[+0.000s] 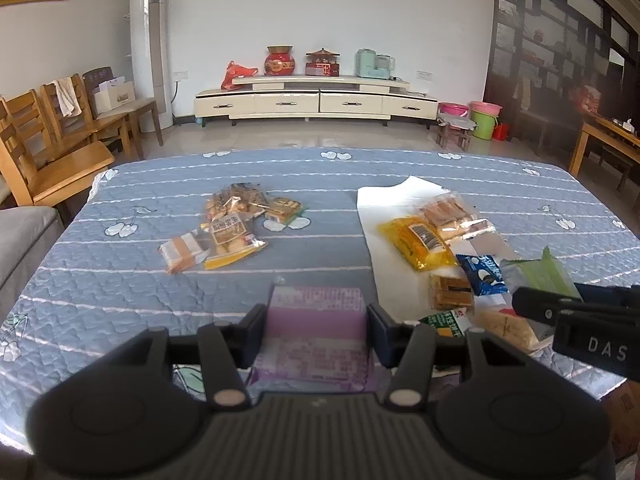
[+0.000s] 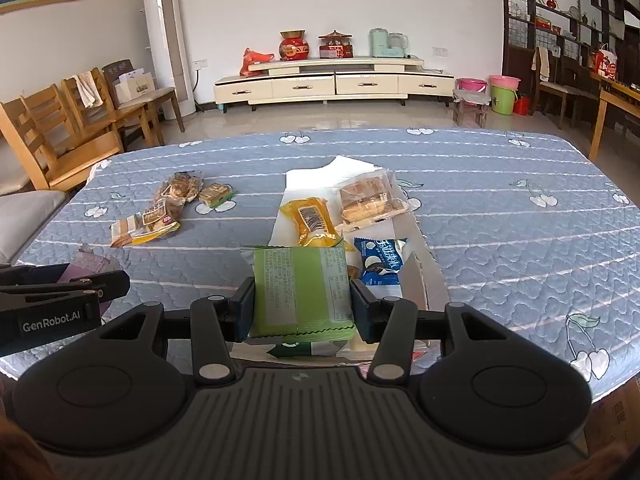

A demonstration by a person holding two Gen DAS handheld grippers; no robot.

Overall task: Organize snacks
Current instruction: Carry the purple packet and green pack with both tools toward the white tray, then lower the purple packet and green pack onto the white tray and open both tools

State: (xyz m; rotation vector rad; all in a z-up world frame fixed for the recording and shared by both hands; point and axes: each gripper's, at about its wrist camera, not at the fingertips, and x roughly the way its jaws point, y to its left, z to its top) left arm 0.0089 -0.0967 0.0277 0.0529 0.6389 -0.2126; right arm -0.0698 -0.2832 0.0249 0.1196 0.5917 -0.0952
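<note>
My left gripper [image 1: 316,330] is shut on a purple snack packet [image 1: 316,320], held flat above the blue quilted table [image 1: 120,280]. In the right wrist view my right gripper [image 2: 302,304] is shut on a green snack packet [image 2: 302,288], both pads pressing its sides. That green packet [image 1: 548,276] and the right gripper's fingers [image 1: 548,304] show at the right edge of the left wrist view. Ahead on white paper [image 2: 312,172] lie a yellow packet [image 2: 310,220], a clear bag of cakes [image 2: 368,198] and a blue cookie packet [image 2: 380,266]. A separate group of brown snack packets [image 1: 232,224] lies at mid-left.
Wooden chairs [image 1: 48,148] stand along the table's left side and a grey cushion [image 1: 24,236] sits at the left edge. More small packets [image 1: 450,292] lie under the right gripper. A cream TV cabinet [image 1: 316,100] and buckets [image 1: 484,118] stand beyond the far edge.
</note>
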